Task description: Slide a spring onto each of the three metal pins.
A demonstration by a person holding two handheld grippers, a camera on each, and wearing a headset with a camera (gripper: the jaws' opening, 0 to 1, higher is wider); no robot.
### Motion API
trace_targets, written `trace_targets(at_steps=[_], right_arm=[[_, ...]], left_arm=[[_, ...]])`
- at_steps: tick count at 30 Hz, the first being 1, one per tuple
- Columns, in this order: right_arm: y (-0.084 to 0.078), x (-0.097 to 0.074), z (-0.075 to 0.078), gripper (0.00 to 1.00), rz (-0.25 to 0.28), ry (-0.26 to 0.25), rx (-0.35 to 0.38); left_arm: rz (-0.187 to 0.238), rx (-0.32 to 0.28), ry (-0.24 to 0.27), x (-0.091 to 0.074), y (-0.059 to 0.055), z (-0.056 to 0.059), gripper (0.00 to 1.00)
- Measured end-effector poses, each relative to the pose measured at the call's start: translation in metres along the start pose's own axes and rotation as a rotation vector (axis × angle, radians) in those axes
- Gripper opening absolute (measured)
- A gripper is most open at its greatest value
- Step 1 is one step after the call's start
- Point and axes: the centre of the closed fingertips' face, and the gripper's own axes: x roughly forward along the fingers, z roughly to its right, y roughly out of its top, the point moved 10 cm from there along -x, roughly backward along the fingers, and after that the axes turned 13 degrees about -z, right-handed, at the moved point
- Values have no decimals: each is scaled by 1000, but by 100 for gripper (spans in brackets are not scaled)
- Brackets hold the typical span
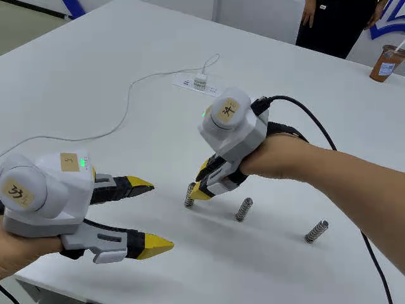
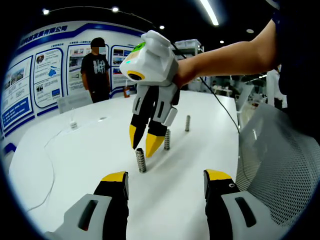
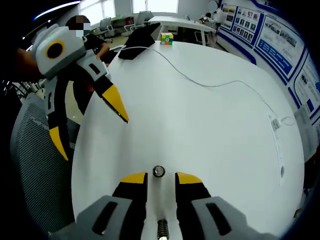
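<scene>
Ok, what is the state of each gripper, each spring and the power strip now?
left gripper: jaws wide open, empty.
right gripper: jaws slightly apart, tips at the left spring's top, not gripping.
left spring: upright on the table.
middle spring: upright, untouched.
right spring: upright, untouched.
power strip: one plug in it.

Only thing we can actually read is a "5" on the little tan square sticker [image 1: 69,161] on the white left gripper [image 1: 162,214]. The scribble on its round tan sticker [image 1: 18,193] and the blue-and-white wall posters [image 2: 45,75] are too blurry for us.
</scene>
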Motion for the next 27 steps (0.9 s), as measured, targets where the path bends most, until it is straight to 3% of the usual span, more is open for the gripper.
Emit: trace_targets(at_steps=[11,27], right_arm=[[-22,-14,5,30,49,-19,72],[-71,-37,4,32,93,-69,178]], left_arm=[[-3,10,-4,3,6,0,63],[-14,22,-14,8,13,0,65]])
